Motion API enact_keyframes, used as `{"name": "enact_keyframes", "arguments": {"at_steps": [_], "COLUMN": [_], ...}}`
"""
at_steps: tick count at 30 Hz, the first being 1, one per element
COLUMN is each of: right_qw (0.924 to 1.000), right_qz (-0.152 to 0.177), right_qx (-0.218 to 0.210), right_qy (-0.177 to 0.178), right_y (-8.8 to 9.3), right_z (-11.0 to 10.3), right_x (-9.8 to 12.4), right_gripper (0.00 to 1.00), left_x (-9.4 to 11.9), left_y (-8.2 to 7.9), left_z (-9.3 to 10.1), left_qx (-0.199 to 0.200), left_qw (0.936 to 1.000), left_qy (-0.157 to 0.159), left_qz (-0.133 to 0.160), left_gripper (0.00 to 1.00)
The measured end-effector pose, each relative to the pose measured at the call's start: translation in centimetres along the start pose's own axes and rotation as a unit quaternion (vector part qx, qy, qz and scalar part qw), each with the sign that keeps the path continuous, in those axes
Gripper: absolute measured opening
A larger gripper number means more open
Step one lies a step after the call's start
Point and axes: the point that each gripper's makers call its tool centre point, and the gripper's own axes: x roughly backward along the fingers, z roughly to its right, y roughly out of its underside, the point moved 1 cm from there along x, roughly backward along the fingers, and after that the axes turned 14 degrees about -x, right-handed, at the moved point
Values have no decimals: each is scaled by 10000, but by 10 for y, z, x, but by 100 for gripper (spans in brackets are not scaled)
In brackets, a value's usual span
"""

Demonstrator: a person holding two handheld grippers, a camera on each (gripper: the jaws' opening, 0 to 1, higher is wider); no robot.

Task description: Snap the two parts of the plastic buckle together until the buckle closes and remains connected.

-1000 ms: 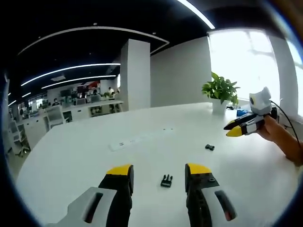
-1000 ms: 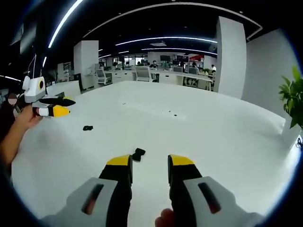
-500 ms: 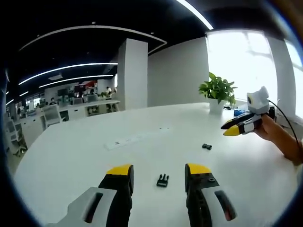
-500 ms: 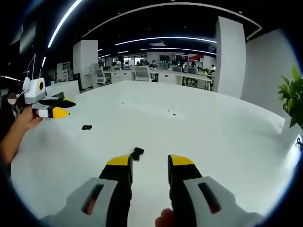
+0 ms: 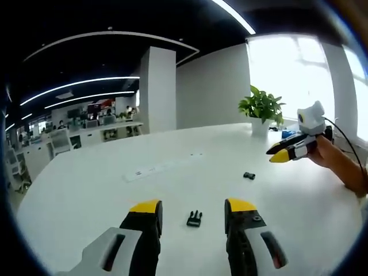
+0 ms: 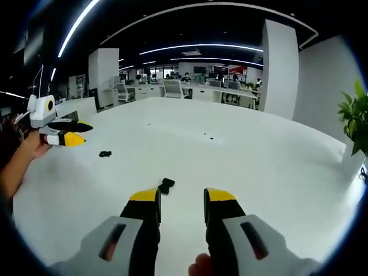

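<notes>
The pronged black buckle part [image 5: 194, 218] lies on the white table [image 5: 103, 190], just ahead of my left gripper [image 5: 192, 207], whose jaws stand open with nothing in them. The smaller black socket part [image 5: 249, 175] lies farther right, below the right gripper [image 5: 278, 155], which a hand holds above the table. In the right gripper view the socket part [image 6: 166, 185] sits just beyond the left jaw of my open right gripper [image 6: 181, 196]. The pronged part [image 6: 105, 153] lies farther left, under the hand-held left gripper [image 6: 82, 131]. The two parts lie apart.
A potted plant [image 5: 261, 109] stands at the table's far edge near a bright window, and shows again as the plant [image 6: 356, 123]. A flush socket strip [image 5: 164, 167] runs across the table's middle. Office desks and a white pillar [image 5: 157, 89] stand beyond.
The left gripper view has drifted slightly, so the pronged part sits a little more left between the jaws. Both buckle parts lie where they were; both grippers stay open.
</notes>
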Motion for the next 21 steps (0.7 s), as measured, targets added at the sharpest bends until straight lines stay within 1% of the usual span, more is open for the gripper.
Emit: {"name": "enact_keyframes", "arguments": {"at_steps": [5,17,21], "right_qw": [10000,10000,10000], "right_qz": [-44,-2,-10], "right_qx": [12,26,44], "right_qy": [8,48,46], "right_y": [2,1,1], "right_z": [0,1,0], "right_x": [-1,1,1], "right_gripper": [30,30,30], "left_x": [-1,1,0], "left_y": [1,-1,3], "left_z": [0,1,1], "left_qx": [1,-7,0], "left_qw": [10000,10000,10000], "left_qy": [12,15,39], "left_qz": [-9,34,1], "left_gripper": [44,44,44]}}
